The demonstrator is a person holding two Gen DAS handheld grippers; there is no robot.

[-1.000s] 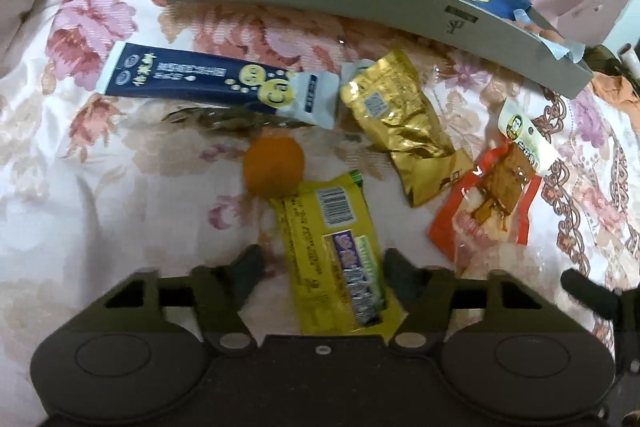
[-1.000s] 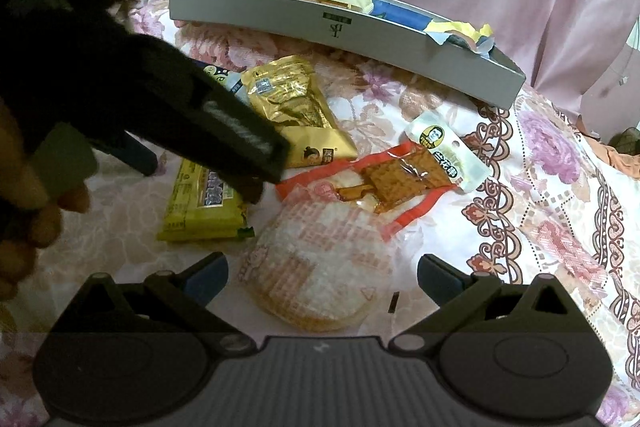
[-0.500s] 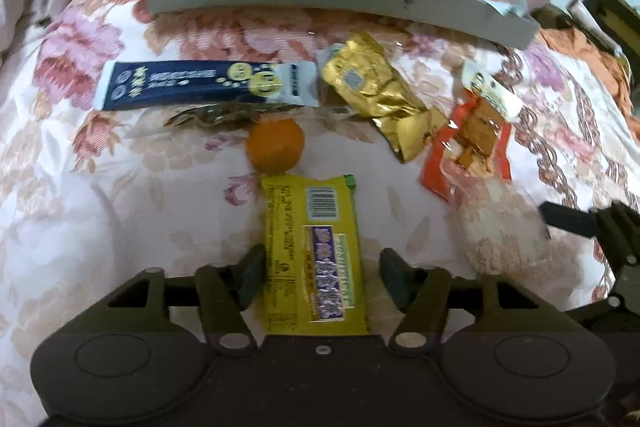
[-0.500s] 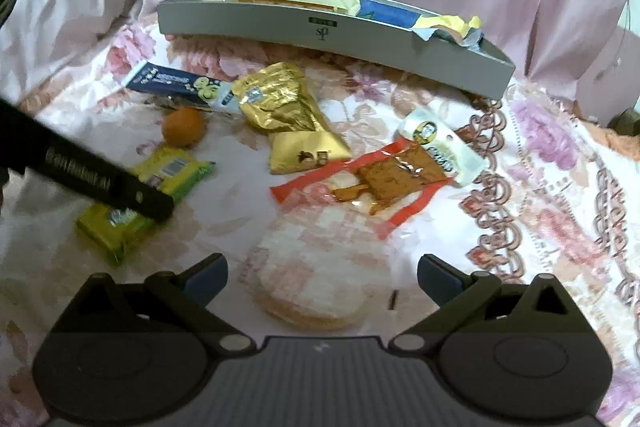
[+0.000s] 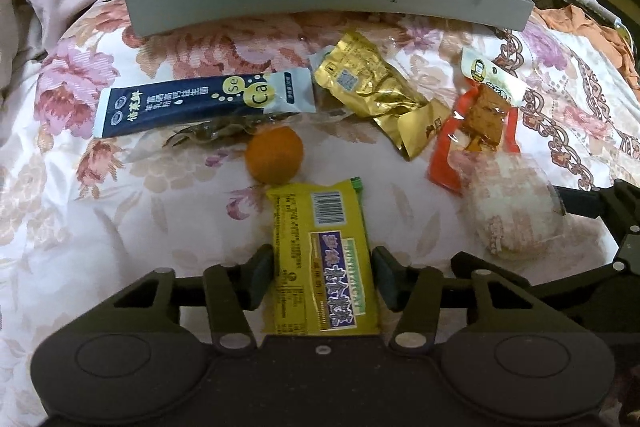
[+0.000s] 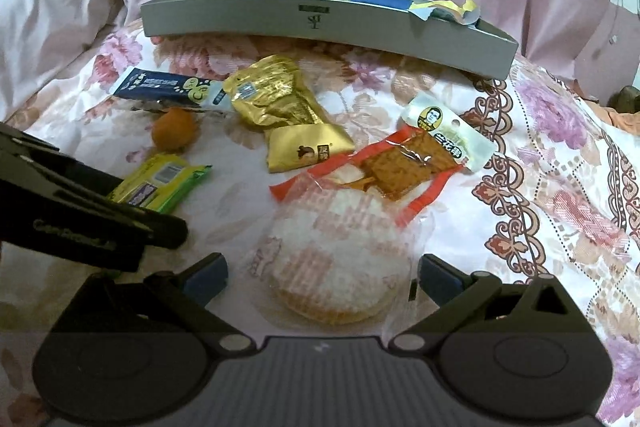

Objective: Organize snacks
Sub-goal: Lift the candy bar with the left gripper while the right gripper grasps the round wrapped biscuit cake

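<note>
The yellow snack bar (image 5: 322,259) lies flat on the floral bedspread (image 5: 120,227), lengthwise between the fingers of the left tool (image 5: 322,277); those fingers stand apart on either side of the wrapper, close to its edges, though whether they touch it cannot be told. Just beyond the bar's far end sits a small orange fruit (image 5: 274,155), and beyond the fruit a dark blue stick pack (image 5: 204,103) lies crosswise with a clear packet of something dark tucked under its near edge. To the right of the fruit is a crumpled gold foil pouch (image 5: 376,93), and further right a red-edged packet of brown tofu (image 5: 478,123) with a white header. Nearer than that packet rests a round rice cracker in clear wrap (image 6: 336,259), which lies between the wide-open fingers of the right tool (image 6: 322,275), without either pad touching it. Beyond all the loose snacks, well behind the fruit, stands a long grey tray (image 5: 320,5) already holding a pale yellow box and blue and yellow wrappers, with pink bedding bunched behind it.
</note>
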